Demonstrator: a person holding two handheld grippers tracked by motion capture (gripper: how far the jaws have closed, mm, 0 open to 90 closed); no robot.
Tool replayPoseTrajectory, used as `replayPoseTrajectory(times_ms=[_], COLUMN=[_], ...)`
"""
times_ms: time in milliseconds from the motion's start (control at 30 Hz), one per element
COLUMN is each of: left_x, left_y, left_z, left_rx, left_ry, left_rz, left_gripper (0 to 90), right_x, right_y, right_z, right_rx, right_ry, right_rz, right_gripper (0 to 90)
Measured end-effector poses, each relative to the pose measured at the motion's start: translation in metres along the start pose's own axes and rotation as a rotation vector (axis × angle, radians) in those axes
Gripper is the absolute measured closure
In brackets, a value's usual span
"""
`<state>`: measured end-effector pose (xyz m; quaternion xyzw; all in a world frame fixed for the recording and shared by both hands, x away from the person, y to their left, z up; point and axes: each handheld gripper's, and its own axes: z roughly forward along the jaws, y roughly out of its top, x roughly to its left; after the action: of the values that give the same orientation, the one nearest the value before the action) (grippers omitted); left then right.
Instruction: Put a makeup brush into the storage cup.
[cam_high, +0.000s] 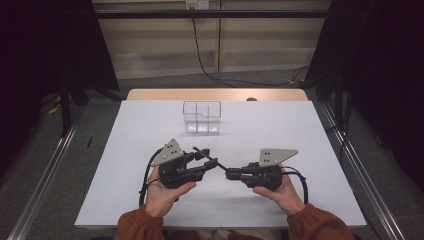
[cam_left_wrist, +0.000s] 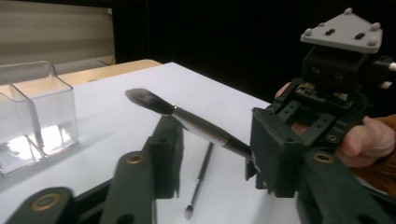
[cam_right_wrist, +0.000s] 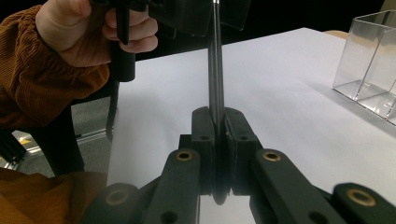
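Bench (cam_high: 150, 200): white, clear box (cam_high: 201, 116) beyond both claws.
Right claw (cam_right_wrist: 218, 140): clamped on brush (cam_left_wrist: 187, 119).
Left claw (cam_left_wrist: 212, 154): jaws apart, brush between.

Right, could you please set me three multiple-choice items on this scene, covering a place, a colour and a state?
1. Where does the clear container stand on the table?
A. far middle
B. near left corner
C. right edge

2. What colour are the person's sleeves?
A. blue
B. rust-orange
C. white

3. How is the right claw?
A. wide open and empty
B. shut on the brush
C. shut on the container

Answers:
1 A, as the high view shows it at the far side, centred.
2 B, as both cuffs at the bottom edge are rust-orange.
3 B, as the right gripper view shows its jaws closed on the thin handle.
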<state>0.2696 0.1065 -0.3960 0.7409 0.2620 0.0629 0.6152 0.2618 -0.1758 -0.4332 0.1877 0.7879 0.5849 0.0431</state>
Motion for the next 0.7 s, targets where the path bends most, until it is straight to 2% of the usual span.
replayPoseTrajectory(times_ms=[167, 533, 700], left_x=[0.0010, 0.0041, 0.0038], left_y=[0.0009, 0.0026, 0.0041], left_z=[-0.0020, -0.0028, -0.0028], left_rx=[0.008, 0.015, 0.010], left_ry=[-0.014, -0.041, -0.049], left_rz=[-0.026, -0.065, -0.062], left_gripper=[62.7, 66.3, 70.4], right_x=[0.0009, 0.0017, 0.0017], right_y=[-0.0007, -0.0021, -0.0031], right_z=[0.0013, 0.0038, 0.0054], right_rx=[0.004, 0.013, 0.023], right_ry=[0.003, 0.014, 0.017], right_rz=[-0.006, -0.013, -0.016], right_gripper=[83.7, 83.7, 83.7])
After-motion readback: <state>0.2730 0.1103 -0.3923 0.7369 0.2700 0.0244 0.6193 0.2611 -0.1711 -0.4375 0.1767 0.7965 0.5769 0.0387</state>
